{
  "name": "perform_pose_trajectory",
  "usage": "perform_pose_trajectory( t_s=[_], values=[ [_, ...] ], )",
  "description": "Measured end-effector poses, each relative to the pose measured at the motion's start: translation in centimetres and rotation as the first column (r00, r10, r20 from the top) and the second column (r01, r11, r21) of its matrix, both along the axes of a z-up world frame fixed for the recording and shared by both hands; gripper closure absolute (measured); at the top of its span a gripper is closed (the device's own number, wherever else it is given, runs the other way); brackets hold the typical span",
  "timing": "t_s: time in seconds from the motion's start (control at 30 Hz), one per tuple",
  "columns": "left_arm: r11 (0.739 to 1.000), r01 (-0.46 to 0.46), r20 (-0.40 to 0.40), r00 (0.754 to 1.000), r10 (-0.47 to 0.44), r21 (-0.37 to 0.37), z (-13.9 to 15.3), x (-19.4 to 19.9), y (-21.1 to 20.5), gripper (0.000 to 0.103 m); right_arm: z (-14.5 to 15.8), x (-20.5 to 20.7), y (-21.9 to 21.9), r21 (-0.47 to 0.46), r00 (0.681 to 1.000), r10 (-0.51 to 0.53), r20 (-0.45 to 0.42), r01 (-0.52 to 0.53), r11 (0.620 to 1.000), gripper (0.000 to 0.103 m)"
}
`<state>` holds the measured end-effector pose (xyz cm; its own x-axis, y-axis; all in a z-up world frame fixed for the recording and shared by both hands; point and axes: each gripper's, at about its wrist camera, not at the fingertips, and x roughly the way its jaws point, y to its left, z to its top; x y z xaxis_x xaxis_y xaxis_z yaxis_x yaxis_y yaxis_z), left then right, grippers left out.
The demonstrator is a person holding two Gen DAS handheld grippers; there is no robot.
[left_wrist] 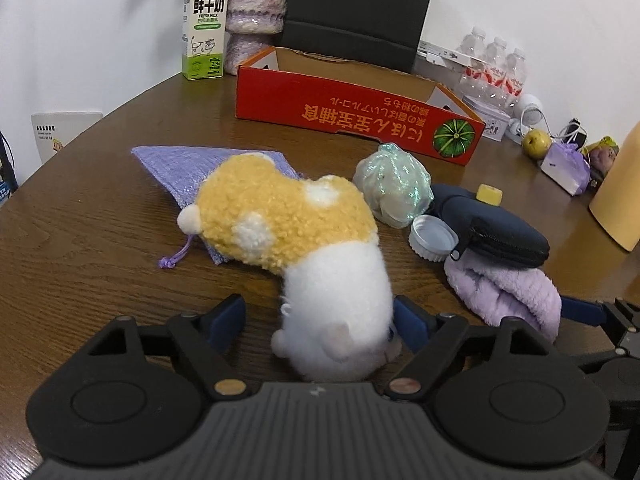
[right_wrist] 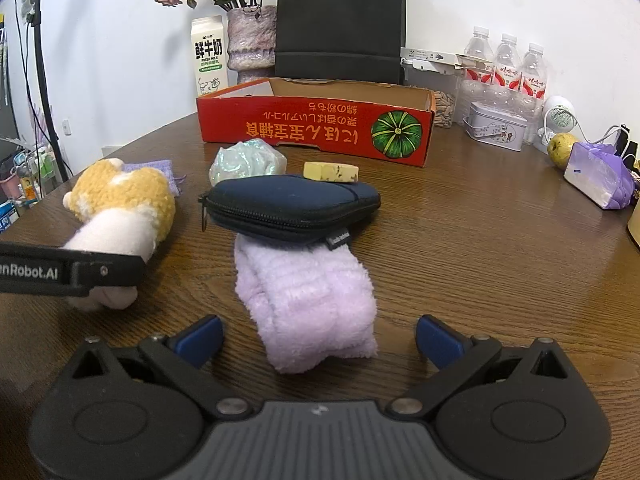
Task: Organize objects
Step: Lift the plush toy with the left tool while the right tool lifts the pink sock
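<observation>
A yellow and white plush toy (left_wrist: pixel 304 240) lies on the brown table, partly over a purple drawstring pouch (left_wrist: pixel 176 168). My left gripper (left_wrist: pixel 320 322) is open with the toy's white head between its jaws; the right pad seems to touch it. My right gripper (right_wrist: pixel 318 338) is open around the near end of a folded lilac towel (right_wrist: pixel 308 300), apart from it. A navy zip case (right_wrist: pixel 294 204) rests on the towel's far end. The plush toy (right_wrist: pixel 124 204) and the left gripper's finger (right_wrist: pixel 72 270) show at the left of the right wrist view.
An open red cardboard box (right_wrist: pixel 316 128) stands mid-table. In front of it lie an iridescent wrapped bundle (right_wrist: pixel 248 160), a yellow bar (right_wrist: pixel 330 171) and a white lid (left_wrist: pixel 432 238). A milk carton (right_wrist: pixel 210 58), vase, black bag, water bottles (right_wrist: pixel 506 66), tin and pear line the back.
</observation>
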<state>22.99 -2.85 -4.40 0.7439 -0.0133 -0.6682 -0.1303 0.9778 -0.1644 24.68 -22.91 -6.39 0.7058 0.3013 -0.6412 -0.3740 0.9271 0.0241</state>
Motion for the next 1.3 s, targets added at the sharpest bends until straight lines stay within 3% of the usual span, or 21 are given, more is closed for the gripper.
perform_pose_trajectory(
  t_s=[0.07,0.13,0.17,0.2,0.33,0.43,0.57,0.67,1.0,1.3],
  values=[
    [1.000,0.003,0.003,1.000,-0.003,-0.009,0.0,0.0,0.2,0.024,0.0,0.0,0.0,0.000,1.000,0.000,0.000,0.000,1.000,0.000],
    [1.000,0.020,0.013,1.000,-0.019,-0.020,0.0,0.0,0.3,0.035,0.0,0.0,0.0,0.001,1.000,0.001,-0.001,-0.001,1.000,0.000],
    [0.999,0.031,0.018,0.999,-0.030,-0.028,0.0,-0.1,0.4,0.046,0.0,0.0,0.0,0.001,1.000,0.007,-0.004,-0.007,1.000,0.000],
    [0.999,0.038,0.021,0.999,-0.037,-0.036,0.0,-0.1,0.4,0.047,0.1,0.2,-0.1,0.008,1.000,0.009,-0.007,-0.009,1.000,0.000],
    [0.998,0.047,0.024,0.999,-0.047,-0.039,0.0,-0.3,0.6,0.048,0.4,0.6,-1.3,0.104,1.000,-0.020,-0.005,0.020,0.994,0.001],
    [0.998,0.058,0.030,0.998,-0.057,-0.029,0.1,-0.5,0.5,0.050,0.6,1.0,-1.5,0.117,0.999,-0.034,0.007,0.033,0.993,0.009],
    [0.997,0.079,0.041,0.996,-0.079,-0.018,0.3,-1.1,0.5,0.053,0.7,1.2,-1.3,0.118,1.000,-0.028,-0.002,0.028,0.993,0.028],
    [0.996,0.089,0.053,0.995,-0.089,-0.007,0.5,-1.8,0.7,0.055,1.0,0.8,-1.4,0.146,1.000,0.009,-0.011,-0.008,0.989,0.059],
    [0.994,0.103,0.112,0.988,-0.105,0.026,2.7,-4.6,1.2,0.055,2.6,-2.1,-2.1,0.150,0.999,0.013,0.048,-0.020,0.988,0.077],
    [0.992,0.119,0.178,0.976,-0.125,0.042,5.3,-6.5,1.3,0.055,6.4,-5.4,-2.7,0.186,0.987,0.002,0.161,-0.032,0.982,0.080]
  ],
)
